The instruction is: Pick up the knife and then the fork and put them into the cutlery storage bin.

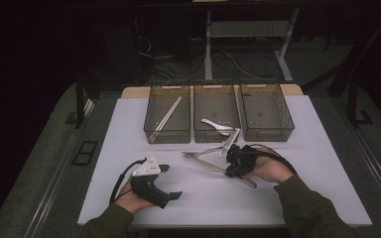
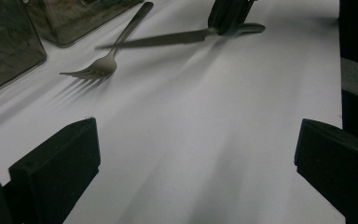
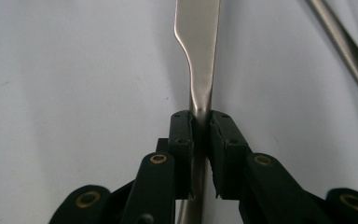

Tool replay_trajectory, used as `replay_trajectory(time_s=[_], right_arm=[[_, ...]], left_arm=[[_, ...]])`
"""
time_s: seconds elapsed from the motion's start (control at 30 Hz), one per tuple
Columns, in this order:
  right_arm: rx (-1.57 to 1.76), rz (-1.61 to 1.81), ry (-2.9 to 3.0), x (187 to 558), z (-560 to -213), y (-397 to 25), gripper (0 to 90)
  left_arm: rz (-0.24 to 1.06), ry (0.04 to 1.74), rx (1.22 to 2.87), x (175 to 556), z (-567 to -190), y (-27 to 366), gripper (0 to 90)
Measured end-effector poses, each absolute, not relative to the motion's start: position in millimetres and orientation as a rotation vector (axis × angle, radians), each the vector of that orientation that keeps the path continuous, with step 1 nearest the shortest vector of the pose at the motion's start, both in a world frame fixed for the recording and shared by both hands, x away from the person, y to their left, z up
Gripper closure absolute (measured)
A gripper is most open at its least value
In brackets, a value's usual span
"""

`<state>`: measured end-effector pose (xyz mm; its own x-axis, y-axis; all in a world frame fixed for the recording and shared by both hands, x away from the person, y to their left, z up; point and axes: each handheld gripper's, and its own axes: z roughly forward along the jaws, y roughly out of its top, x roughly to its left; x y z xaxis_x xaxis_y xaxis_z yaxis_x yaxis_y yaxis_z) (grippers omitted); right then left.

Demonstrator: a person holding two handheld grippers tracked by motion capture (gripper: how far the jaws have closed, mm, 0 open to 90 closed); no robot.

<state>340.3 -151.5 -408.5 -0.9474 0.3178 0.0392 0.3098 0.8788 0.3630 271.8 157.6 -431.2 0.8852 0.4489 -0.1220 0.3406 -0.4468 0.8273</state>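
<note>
A metal knife (image 1: 206, 164) lies slantwise across the white table's middle, and my right gripper (image 1: 229, 171) is shut on its handle. In the right gripper view the jaws pinch the knife (image 3: 198, 46) at its narrow neck, right gripper (image 3: 201, 122), with the blade running away from me. A fork (image 1: 206, 150) lies just behind the knife, tines to the left. The left gripper view shows the fork (image 2: 105, 63) and the held knife (image 2: 168, 38) with its blade tip over the fork. My left gripper (image 1: 171, 182) rests open at the front left, left gripper (image 2: 196, 158), holding nothing.
Three dark mesh bins stand in a row at the back: the left bin (image 1: 166, 135) holds chopsticks (image 1: 166, 118), the middle bin (image 1: 217, 136) a white spoon (image 1: 217, 125), the right bin (image 1: 268, 135) nothing. Bare white table (image 1: 302, 163) lies to the right and front.
</note>
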Motion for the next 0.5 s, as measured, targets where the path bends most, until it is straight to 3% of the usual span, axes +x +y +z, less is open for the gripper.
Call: replay_trajectory(time_s=[0.5], right_arm=[[0.655,0.908,2.876,343,-389,-187,79.9]], left_arm=[[0.17,0.57,2.049,278,-431,161,0.0]])
